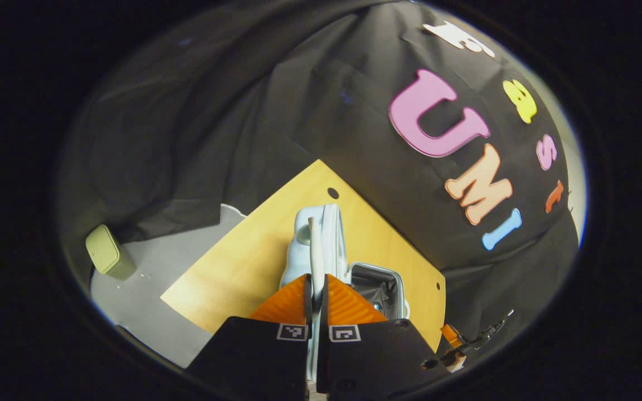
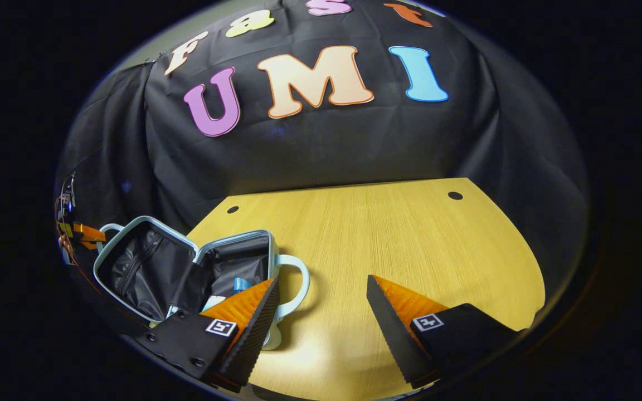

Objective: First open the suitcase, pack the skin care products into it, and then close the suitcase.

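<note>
Open on the wooden bench point(image 2: 388, 234): suitcase point(image 2: 148, 267), a blue-capped skin care product point(image 2: 241, 285) inside. Left hand-held gripper point(image 1: 315, 292) pinched on the raised lid's edge point(image 1: 316, 250); right hand-held gripper point(image 2: 321, 303) spread wide, just beside the suitcase handle point(image 2: 298, 281).

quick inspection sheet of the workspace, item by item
surface: light wooden tabletop, bare to the right of the case
job's things: small pale blue hard-shell suitcase open, dark lining; blue-capped skin care item inside
clutter: nothing seen
grippers: left gripper fingers shut on the suitcase lid's edge; right gripper open over the table
cables: nothing seen
surroundings: black cloth wall; grey floor; pale green box on it
</note>
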`<state>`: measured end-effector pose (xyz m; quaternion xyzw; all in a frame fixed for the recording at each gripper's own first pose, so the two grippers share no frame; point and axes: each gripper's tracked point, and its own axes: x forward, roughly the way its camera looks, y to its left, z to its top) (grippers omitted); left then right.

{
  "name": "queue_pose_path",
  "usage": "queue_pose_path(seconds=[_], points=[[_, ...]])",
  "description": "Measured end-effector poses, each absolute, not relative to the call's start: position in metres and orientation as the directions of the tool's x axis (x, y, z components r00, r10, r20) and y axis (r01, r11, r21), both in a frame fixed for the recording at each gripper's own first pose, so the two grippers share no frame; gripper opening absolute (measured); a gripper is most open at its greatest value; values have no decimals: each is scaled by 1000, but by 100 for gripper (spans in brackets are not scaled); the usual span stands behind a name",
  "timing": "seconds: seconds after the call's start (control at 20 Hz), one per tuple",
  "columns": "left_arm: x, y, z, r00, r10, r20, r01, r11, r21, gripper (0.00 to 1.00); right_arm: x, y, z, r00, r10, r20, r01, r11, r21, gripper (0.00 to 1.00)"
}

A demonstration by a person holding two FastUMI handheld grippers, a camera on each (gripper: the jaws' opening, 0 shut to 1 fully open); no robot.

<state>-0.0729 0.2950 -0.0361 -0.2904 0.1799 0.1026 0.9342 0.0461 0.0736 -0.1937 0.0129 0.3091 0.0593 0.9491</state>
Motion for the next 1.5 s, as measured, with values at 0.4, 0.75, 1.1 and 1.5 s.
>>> queue_pose_path(seconds=[0.4, 0.75, 1.1, 1.5], points=[[-7, 140, 23, 931, -130, -341, -31, 903, -428, 0, 38, 12, -181, 832, 79, -549, -24, 994, 106, 98], [62, 12, -9, 846, -391, -361, 158, 832, -531, 0, 27, -54, -161, 854, -12, -520, 54, 996, 65, 98], [118, -70, -106, 719, -447, -531, 152, 848, -508, 0, 20, -69, -148, 867, -45, -496, 77, 996, 44, 98], [139, -88, -184, 618, -320, -718, 69, 932, -356, 1, 22, -64, -149, 872, -22, -488, 58, 997, 60, 98]])
